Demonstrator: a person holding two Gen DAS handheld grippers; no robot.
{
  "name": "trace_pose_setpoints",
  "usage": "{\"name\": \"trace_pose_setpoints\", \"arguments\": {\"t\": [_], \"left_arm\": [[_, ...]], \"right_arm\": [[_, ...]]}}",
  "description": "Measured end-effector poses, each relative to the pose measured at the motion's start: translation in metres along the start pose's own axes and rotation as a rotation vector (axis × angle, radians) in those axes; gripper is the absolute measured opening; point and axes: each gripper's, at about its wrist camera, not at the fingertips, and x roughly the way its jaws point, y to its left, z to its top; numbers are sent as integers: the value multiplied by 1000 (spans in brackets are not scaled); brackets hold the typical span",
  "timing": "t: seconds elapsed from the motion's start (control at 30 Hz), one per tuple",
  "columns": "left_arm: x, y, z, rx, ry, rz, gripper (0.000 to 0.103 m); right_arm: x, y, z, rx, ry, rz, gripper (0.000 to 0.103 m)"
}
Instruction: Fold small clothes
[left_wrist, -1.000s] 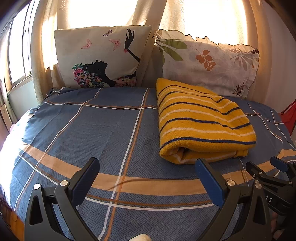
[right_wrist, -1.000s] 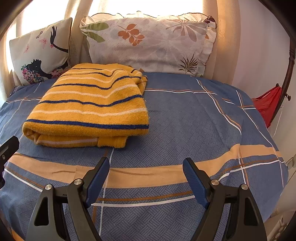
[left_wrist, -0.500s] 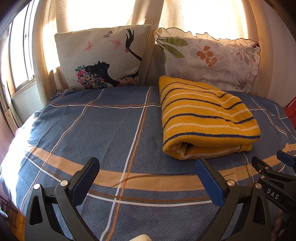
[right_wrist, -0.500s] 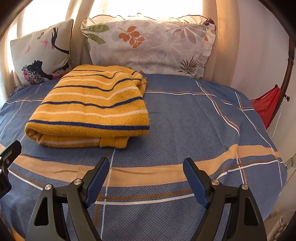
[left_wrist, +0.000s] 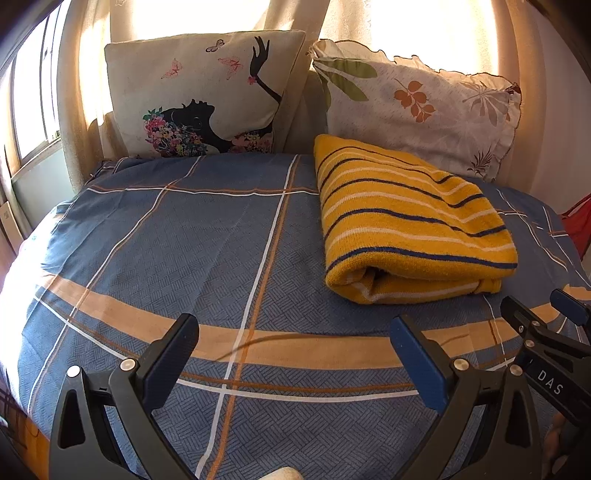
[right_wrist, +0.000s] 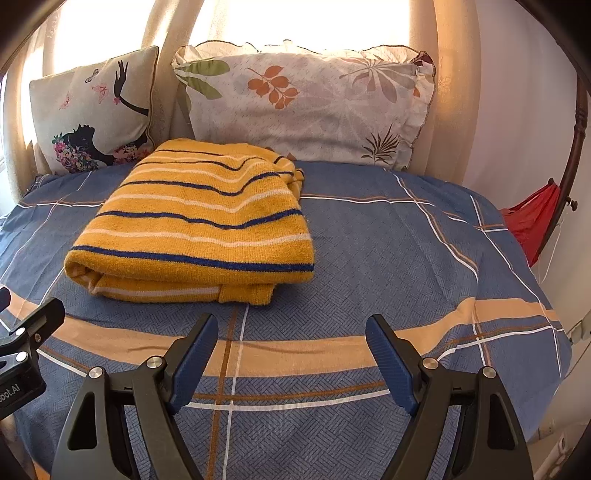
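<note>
- My left gripper (left_wrist: 293, 341): spread wide, empty, above the bed (left_wrist: 184, 240).
- My right gripper (right_wrist: 291, 341): spread wide, empty.
- Folded yellow sweater (right_wrist: 199, 221): lying near 2 pillows (right_wrist: 306, 110).

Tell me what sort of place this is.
Most likely a bedroom: a bed under a blue plaid bedspread, two pillows propped against sunlit curtains, and a folded yellow striped garment lying on top.

left gripper (left_wrist: 293, 338): black angled arms, blue ribbed pads, silver screws | right gripper (right_wrist: 291, 339): same build, white "DAS" marking on side | left body: white "bot.AI" lettering | skin visible near right gripper base
</note>
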Motion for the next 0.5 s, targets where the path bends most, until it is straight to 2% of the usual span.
{"name": "trace_pose_setpoints", "arguments": {"t": [0.5], "left_arm": [[-3,-2,-2,-1,3,-16,103]], "right_arm": [[-3,7,-1,-3,0,8,88]]}}
